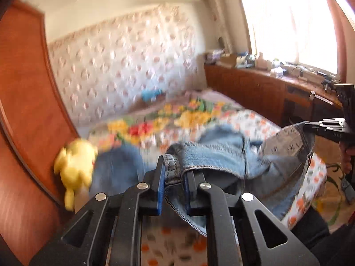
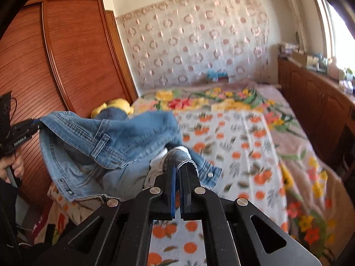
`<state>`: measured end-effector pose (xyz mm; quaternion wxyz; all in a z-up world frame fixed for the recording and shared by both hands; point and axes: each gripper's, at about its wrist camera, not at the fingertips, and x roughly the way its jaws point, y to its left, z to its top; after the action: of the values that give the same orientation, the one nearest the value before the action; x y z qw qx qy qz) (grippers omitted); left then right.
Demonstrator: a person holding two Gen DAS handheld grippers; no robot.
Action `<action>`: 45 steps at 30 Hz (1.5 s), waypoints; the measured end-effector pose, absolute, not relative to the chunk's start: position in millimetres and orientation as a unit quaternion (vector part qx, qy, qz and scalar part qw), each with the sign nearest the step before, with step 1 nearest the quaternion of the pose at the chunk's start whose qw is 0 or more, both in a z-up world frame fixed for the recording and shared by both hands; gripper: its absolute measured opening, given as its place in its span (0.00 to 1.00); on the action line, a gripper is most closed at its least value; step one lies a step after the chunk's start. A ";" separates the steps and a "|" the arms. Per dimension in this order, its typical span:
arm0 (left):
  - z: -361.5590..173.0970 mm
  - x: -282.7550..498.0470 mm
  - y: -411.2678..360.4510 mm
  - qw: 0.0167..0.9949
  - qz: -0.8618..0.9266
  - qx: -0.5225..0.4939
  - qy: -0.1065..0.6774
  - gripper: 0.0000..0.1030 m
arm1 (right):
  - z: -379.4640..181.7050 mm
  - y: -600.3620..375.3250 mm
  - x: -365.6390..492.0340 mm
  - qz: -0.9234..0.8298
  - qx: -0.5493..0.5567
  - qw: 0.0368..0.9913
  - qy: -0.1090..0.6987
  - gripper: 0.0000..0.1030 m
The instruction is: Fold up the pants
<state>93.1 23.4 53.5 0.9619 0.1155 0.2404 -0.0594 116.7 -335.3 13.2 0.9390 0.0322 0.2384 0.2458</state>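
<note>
Blue denim pants hang lifted above the bed, stretched between both grippers. In the left wrist view my left gripper is shut on a bunched bit of the waistband, which fills the gap between its blue pads. My right gripper shows at the right edge, clamping the other end of the waistband. In the right wrist view my right gripper is shut on a fold of the pants. My left gripper holds the far corner at the left, a hand beneath it. The legs are mostly hidden behind the raised waist.
The bed carries an orange-print sheet and a flowered blanket. A yellow plush toy lies by the wooden wardrobe on the left. A low wooden cabinet with clutter runs under the window on the right. A small blue item sits at the bed's far end.
</note>
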 end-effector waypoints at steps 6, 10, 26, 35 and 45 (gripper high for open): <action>126.2 116.1 -14.9 0.967 -0.083 0.141 0.194 0.14 | 71.9 -372.1 108.2 0.224 0.032 0.958 0.174 0.02; 154.8 128.3 -32.8 0.967 -0.099 0.149 0.180 0.14 | 101.2 -396.2 102.1 0.199 0.024 0.970 0.140 0.02; 242.1 257.8 -123.0 0.963 -0.146 0.160 0.162 0.14 | 214.6 -460.4 128.2 0.064 -0.075 0.991 0.090 0.01; 372.7 270.8 -156.9 0.973 -0.172 0.135 0.077 0.14 | 316.4 -427.7 77.0 0.003 -0.097 0.995 0.005 0.01; 322.4 253.2 -66.3 0.979 -0.145 0.113 0.086 0.14 | 277.1 -302.5 36.0 0.110 -0.135 0.985 0.005 0.01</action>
<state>253.2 -66.3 322.4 0.9792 0.1130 0.0861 -0.1451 36.0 -302.5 277.1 0.9847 -0.1350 0.0046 0.1100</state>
